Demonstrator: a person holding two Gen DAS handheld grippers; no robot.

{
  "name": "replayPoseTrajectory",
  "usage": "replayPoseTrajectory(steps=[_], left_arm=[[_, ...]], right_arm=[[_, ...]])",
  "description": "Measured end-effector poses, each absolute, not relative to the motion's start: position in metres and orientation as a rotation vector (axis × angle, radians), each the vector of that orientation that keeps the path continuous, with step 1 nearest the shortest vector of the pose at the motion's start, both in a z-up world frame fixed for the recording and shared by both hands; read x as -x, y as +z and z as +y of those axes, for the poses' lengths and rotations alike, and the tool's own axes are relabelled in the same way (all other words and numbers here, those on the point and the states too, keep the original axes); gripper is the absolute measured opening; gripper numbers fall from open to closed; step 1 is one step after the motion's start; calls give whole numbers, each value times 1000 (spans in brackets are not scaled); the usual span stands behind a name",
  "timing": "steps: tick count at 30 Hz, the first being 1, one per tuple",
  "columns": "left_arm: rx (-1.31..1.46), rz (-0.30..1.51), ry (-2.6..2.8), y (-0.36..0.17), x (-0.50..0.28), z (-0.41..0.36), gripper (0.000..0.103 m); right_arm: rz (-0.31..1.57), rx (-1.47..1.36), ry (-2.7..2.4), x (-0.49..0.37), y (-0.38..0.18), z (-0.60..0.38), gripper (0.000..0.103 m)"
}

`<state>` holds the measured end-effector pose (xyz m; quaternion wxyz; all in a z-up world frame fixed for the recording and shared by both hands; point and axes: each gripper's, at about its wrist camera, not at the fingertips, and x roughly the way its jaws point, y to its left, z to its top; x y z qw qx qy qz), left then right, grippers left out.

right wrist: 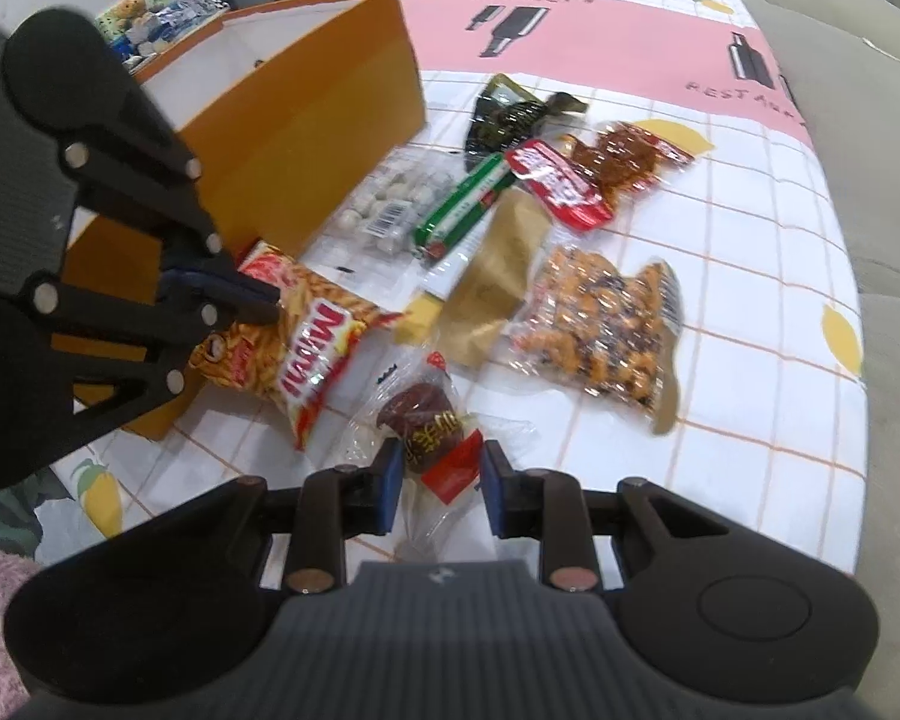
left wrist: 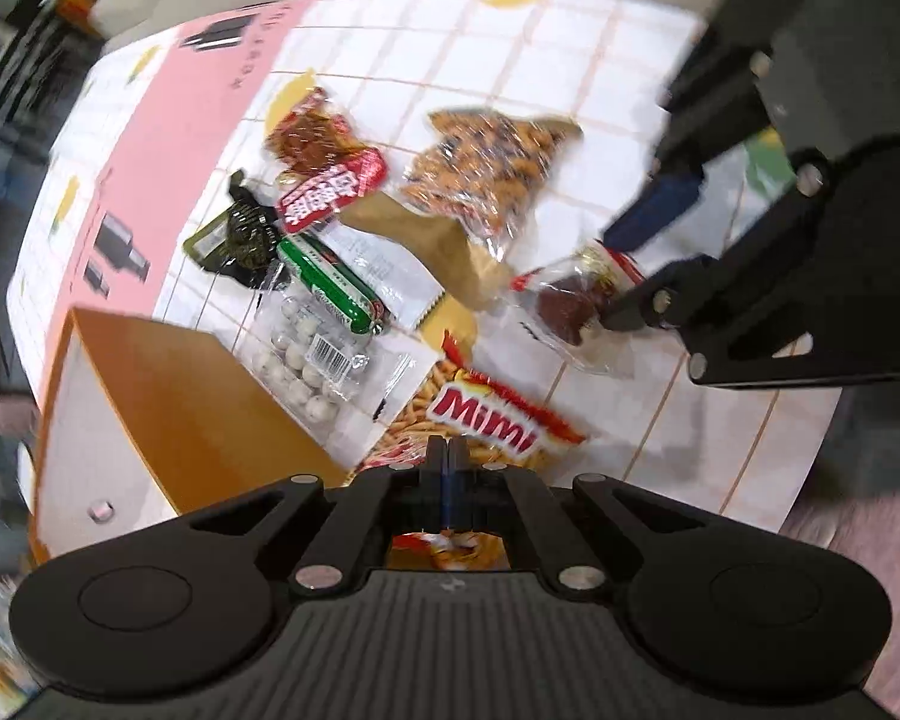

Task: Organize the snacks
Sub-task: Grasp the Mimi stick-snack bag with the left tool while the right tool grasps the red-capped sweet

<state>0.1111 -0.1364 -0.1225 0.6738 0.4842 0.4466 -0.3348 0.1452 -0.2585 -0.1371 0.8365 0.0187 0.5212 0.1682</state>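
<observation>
Mimi bag (left wrist: 486,414) half hidden behind left tool (left wrist: 448,456), box (left wrist: 168,384) cut off by tool body, room at left edge (left wrist: 12,60) blurred, red packet's print (right wrist: 555,177) unreadable

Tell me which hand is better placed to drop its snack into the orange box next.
Left, probably. The left gripper is shut on the Mimi bag right beside the orange box. The right gripper holds the brown snack packet farther from it.

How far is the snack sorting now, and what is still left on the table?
Nothing shows inside the orange box yet. In hand: the left tool is shut on the Mimi bag, and the right tool grips the brown snack packet. Left: the nut mix bag, green stick, white balls and others.
</observation>
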Motion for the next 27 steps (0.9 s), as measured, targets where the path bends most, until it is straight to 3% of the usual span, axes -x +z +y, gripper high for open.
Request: replayPoseTrajectory(steps=[7, 15, 18, 21, 22, 27], left_arm=[[-728, 1043, -700, -105, -106, -119, 0], [-563, 1019, -590, -105, -95, -108, 3], [-637, 966, -557, -112, -90, -113, 25], [-850, 887, -614, -119, -79, -122, 54], [-943, 870, -649, -122, -77, -125, 68], [-1289, 791, -788, -132, -74, -131, 89]], right_arm=[[1139, -87, 316, -143, -136, -279, 24], [1136, -89, 330, -138, -132, -279, 24], [1141, -102, 329, -138, -133, -281, 24], [1142, -109, 331, -139, -135, -281, 24], [1143, -109, 332, -139, -135, -281, 24], [1145, -114, 352, -141, -138, -278, 28]])
